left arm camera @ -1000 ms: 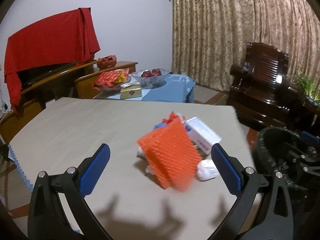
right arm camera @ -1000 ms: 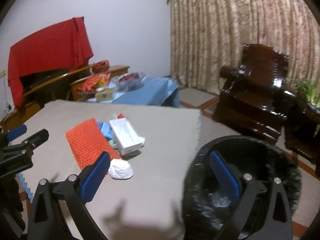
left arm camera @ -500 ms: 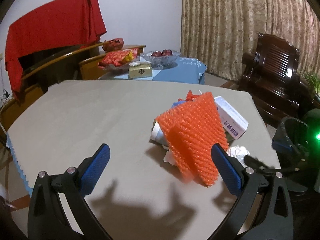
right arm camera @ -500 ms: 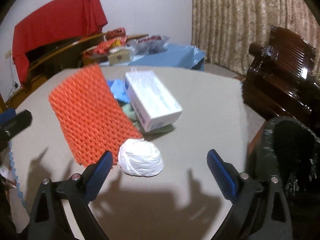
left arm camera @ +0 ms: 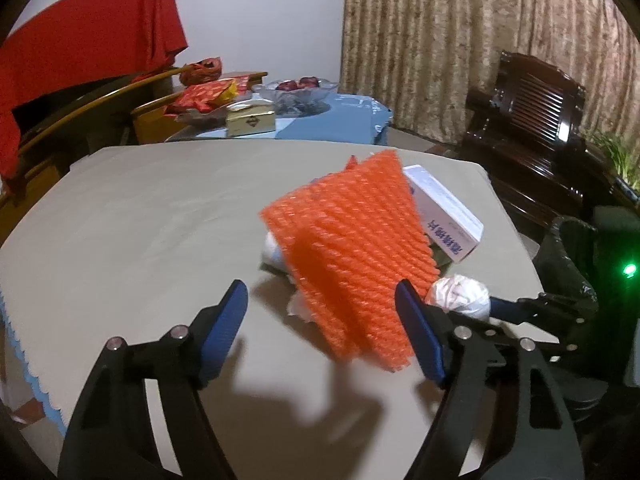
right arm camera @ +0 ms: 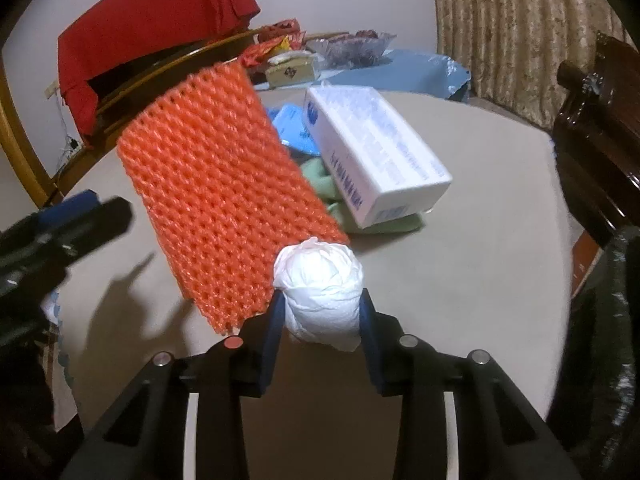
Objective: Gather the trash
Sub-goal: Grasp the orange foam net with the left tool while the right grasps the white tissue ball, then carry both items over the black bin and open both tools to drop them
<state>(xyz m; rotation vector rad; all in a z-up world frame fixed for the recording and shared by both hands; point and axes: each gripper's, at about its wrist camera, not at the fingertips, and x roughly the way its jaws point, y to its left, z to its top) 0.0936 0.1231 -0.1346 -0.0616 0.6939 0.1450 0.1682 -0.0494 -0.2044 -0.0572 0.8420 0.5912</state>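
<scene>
Right hand-held gripper (right arm camera: 320, 316) closes on the tissue ball (right arm camera: 320, 292); left one (left arm camera: 320, 320), closing, straddles the steeply tilted orange net (left arm camera: 352, 256).

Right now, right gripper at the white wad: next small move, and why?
Probably finish the squeeze, then lift. The right gripper is closing, with its pads on both sides of the wad, which sits on the table against the orange net. The black bin stands just right for the drop.

An orange honeycomb-patterned net (right arm camera: 224, 188), a white paper ball (right arm camera: 320, 296), a white box (right arm camera: 376, 152) printed blue, and a grey table (left arm camera: 132, 216) are seen.
</scene>
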